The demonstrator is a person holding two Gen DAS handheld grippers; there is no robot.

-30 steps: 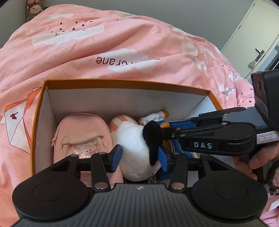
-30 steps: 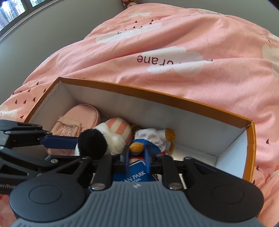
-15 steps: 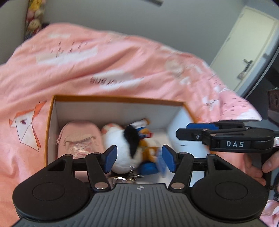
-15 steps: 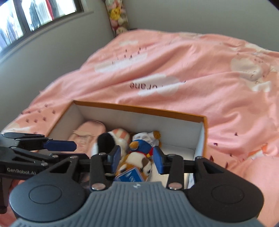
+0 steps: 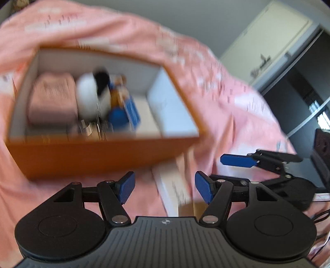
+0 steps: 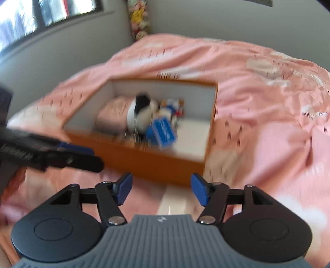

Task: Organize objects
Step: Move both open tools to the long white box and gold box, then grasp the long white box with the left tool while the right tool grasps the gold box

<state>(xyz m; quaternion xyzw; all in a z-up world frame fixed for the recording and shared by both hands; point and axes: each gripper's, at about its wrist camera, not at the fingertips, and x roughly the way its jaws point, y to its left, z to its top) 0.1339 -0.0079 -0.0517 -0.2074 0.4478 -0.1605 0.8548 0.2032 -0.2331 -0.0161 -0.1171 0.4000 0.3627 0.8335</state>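
Both claws, left claw point(image 5: 165, 188) and right claw point(image 6: 160, 188), hang released above the pink bed point(image 6: 257, 99); the orange box point(image 5: 99, 152) holds a pink bag point(image 5: 51, 103) and plush toys point(image 5: 90, 99).

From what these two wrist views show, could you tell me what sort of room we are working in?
Most likely a bedroom: a pink quilt covers a bed, an orange box of soft toys sits on it, a window runs along the wall, and a pale door stands beyond.
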